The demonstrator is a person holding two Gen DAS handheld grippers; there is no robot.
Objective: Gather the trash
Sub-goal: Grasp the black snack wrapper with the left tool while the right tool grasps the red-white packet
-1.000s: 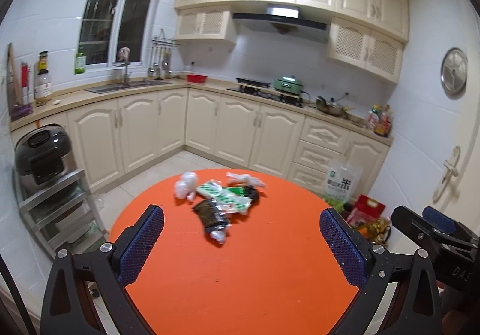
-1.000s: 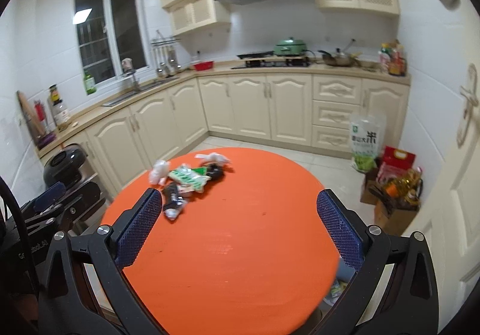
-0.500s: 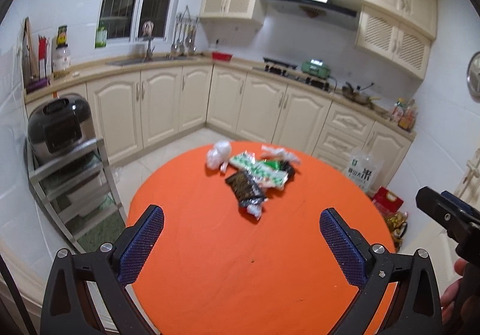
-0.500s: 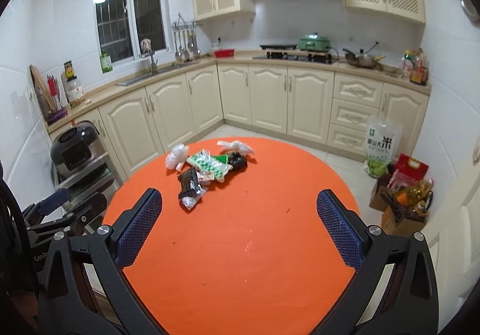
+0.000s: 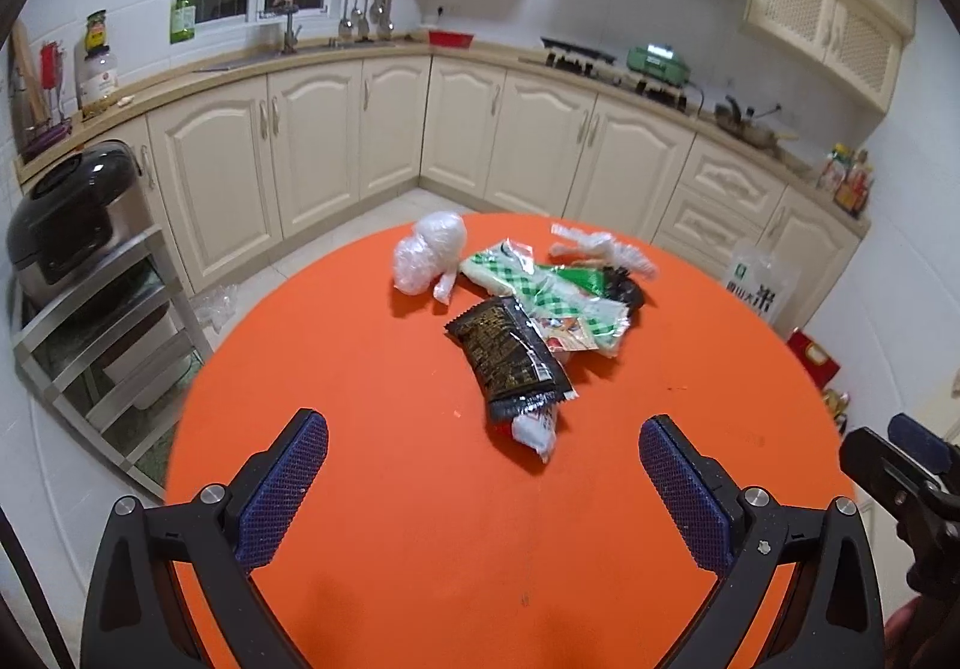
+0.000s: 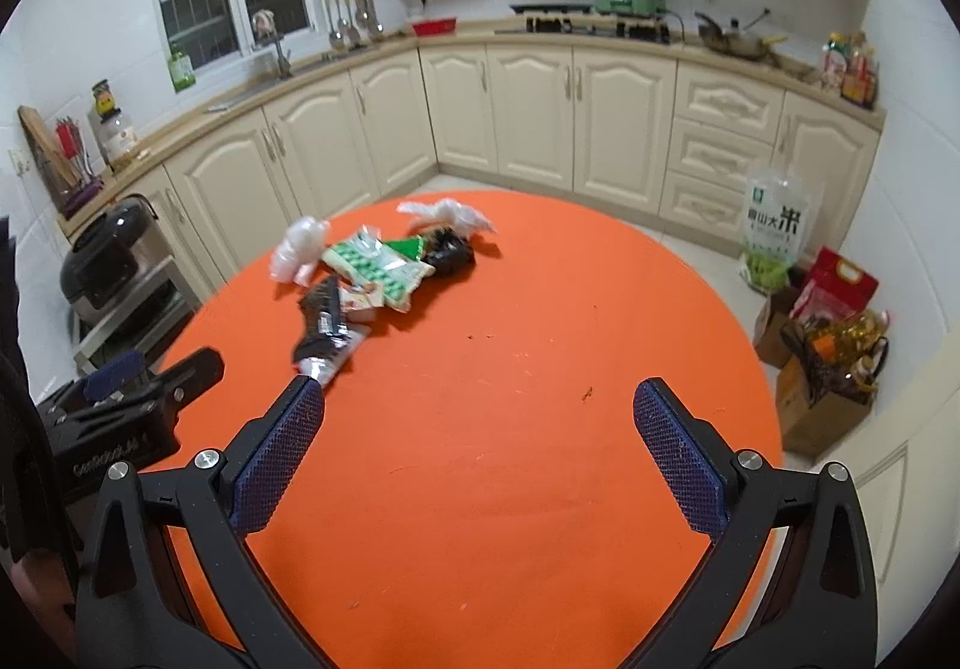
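A heap of trash lies on the far half of a round orange table [image 5: 372, 489]: a black snack wrapper [image 5: 510, 357], a green-and-white checked packet [image 5: 540, 291], a crumpled clear plastic bag [image 5: 426, 255], a white twisted plastic piece [image 5: 600, 249] and a small black bag [image 5: 624, 291]. The same heap shows in the right wrist view, with the black wrapper [image 6: 324, 321] nearest. My left gripper [image 5: 483, 474] is open and empty above the table, just short of the black wrapper. My right gripper [image 6: 480, 441] is open and empty over the table's right half.
Cream kitchen cabinets [image 5: 540, 141] curve round behind the table. A metal rack with a black cooker [image 5: 66, 225] stands at the left. A rice bag [image 6: 774, 225] and boxes with bottles [image 6: 828, 351] sit on the floor at the right.
Both grippers have moved forward and tilted down toward the table, so the trash heap looks larger and closer. Both stay open and empty.
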